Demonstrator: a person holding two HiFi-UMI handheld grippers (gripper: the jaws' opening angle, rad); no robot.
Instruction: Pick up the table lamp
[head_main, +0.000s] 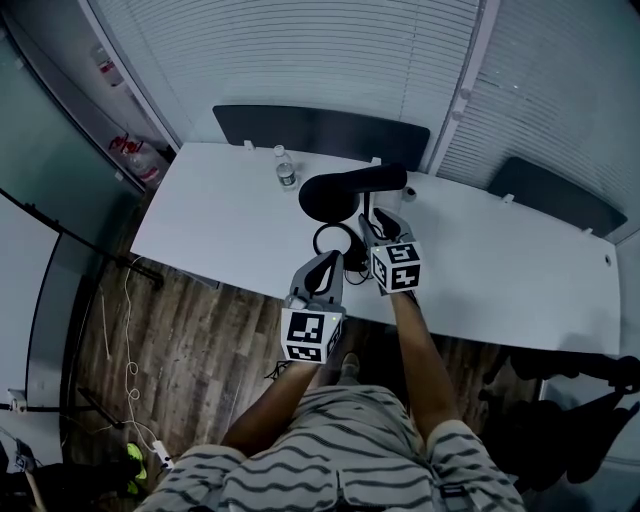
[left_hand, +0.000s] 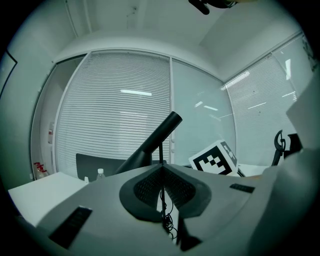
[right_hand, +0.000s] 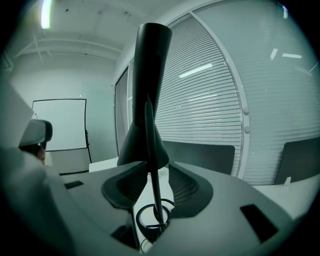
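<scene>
The lamp (head_main: 350, 190) stands upright near the middle of the counter (head_main: 220, 220), with its ring base (head_main: 316, 241) flat on the white top and its dark shade (head_main: 340, 192) tipped over toward the counter's far edge, where a bottle (head_main: 285, 170) stands. Both claws come in over the counter's near half and go for the thin stem (right_hand: 151, 165). That makes sense, since the shade is too wide to grip and the ring lies too low. The left claw (left_hand: 161, 169) has its pads drawn together with the stem running up the seam between them, so it appears pinched on the rod low down, close to the counter. This is probably to keep the foot from swinging once the weight comes off. The right claw (right_hand: 152, 167) sits higher and further in over the counter. Its jaws are apart and straddle the stem just under the shade, with the rod close to one pad and a clear gap to the other, so it is placed but not clamped. Two grips at different heights suit a top-heavy lamp, because one low pinch would likely let the shade tip it. The base shows no sign of leaving the counter, so the lift seems not yet begun. A cord curls by the base and may drag.
</scene>
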